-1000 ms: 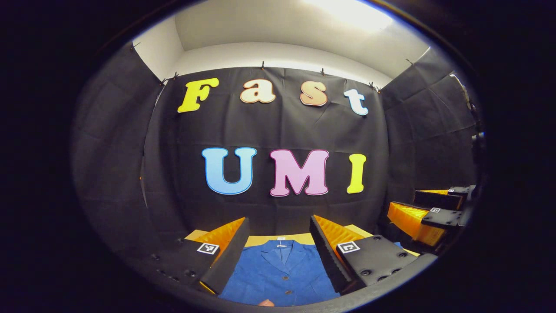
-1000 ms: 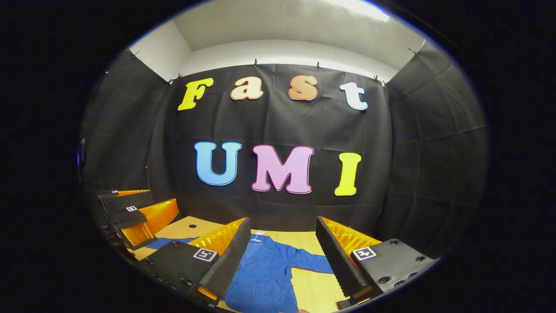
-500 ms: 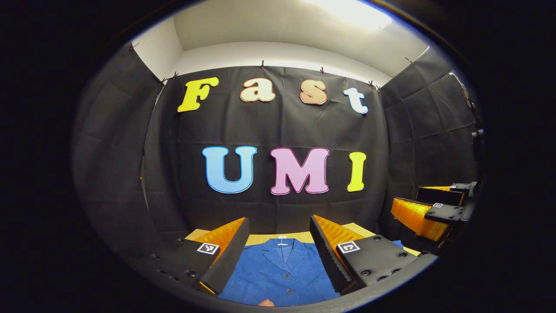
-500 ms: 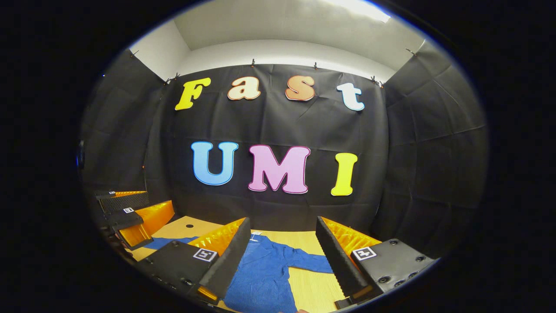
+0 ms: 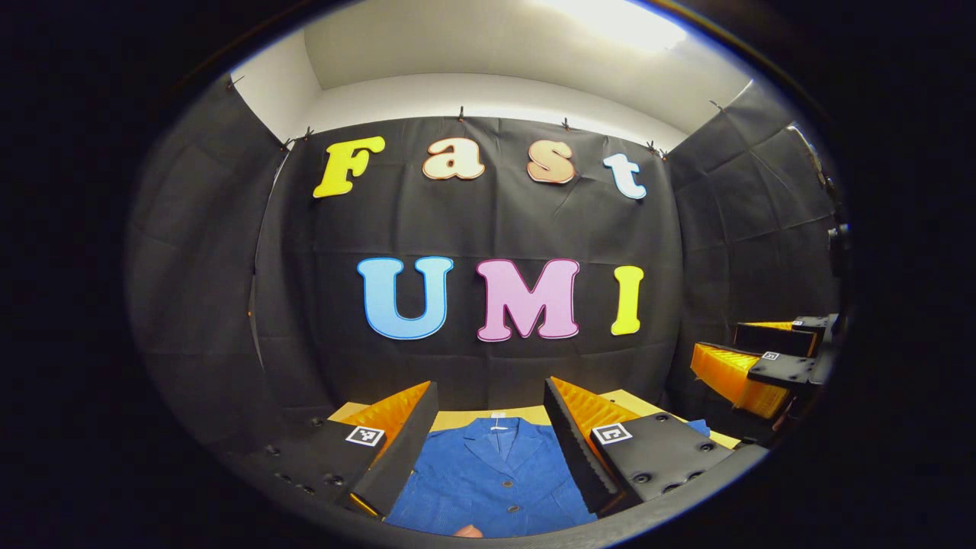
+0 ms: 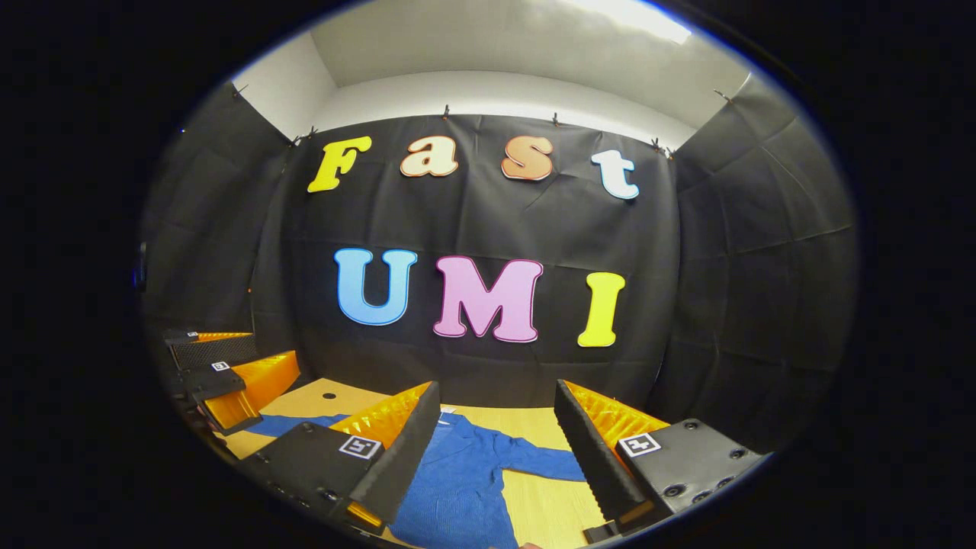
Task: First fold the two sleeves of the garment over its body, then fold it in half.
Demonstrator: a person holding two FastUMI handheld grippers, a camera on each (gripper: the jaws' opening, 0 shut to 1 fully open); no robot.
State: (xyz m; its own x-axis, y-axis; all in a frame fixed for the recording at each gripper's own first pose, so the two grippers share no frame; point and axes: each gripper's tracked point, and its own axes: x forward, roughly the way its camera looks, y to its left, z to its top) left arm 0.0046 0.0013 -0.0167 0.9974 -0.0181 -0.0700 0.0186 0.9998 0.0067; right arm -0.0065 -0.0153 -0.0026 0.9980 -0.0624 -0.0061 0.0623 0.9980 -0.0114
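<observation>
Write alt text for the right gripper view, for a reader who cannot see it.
A blue garment lies spread on a wooden table, one sleeve stretched out sideways and not yet folded. The right tongs hang open above it, holding nothing. The left tongs, also open, show at the left edge.

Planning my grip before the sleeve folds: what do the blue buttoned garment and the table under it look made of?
The blue buttoned garment looks like a woven, matte cloth, perhaps cotton: fine textured weave, soft collar folds. The light tabletop looks like smooth wood or wood-look laminate: pale grain, even sheen. Neither is certain.
</observation>
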